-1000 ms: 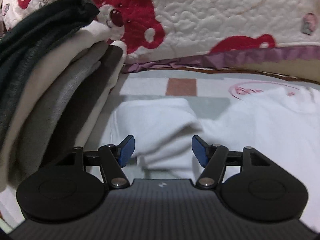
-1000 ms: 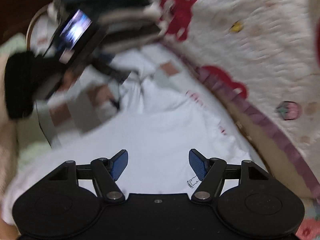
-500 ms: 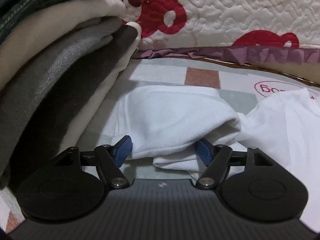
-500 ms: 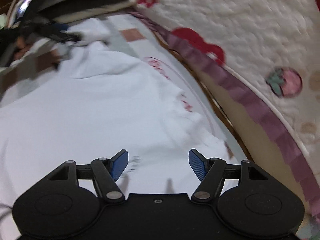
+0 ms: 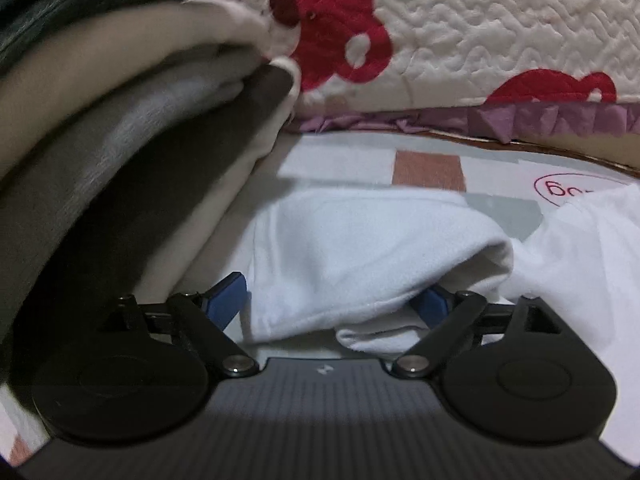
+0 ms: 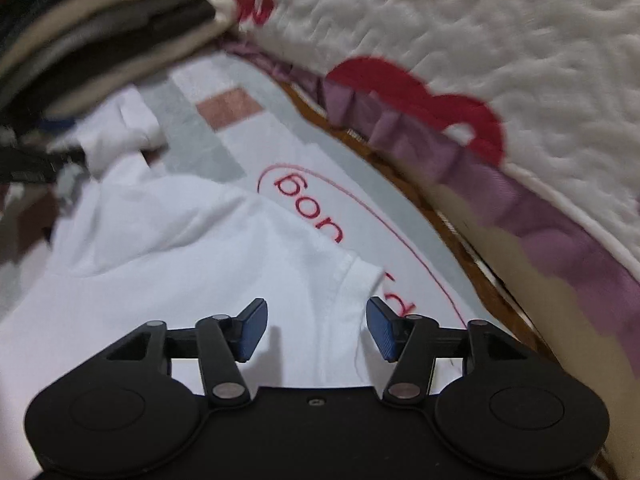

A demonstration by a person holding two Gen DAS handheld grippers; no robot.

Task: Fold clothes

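A white T-shirt (image 6: 168, 240) lies spread on a patchwork sheet (image 6: 224, 152). In the left wrist view its bunched sleeve (image 5: 360, 256) lies between the open jaws of my left gripper (image 5: 332, 300); the cloth covers the tip of the right finger. My right gripper (image 6: 314, 330) is open, its blue pads on either side of a seamed corner of the shirt (image 6: 352, 272), low over the cloth. The left gripper shows blurred at the left of the right wrist view (image 6: 44, 160).
A stack of folded clothes (image 5: 120, 160), dark, beige and grey, rises close on the left. A quilted cream blanket with red bears (image 5: 480, 32) and a purple frill (image 6: 480, 184) borders the far side.
My left gripper moved forward until the white sleeve came between its jaws. My right gripper swung right and down toward the shirt's corner near the red print.
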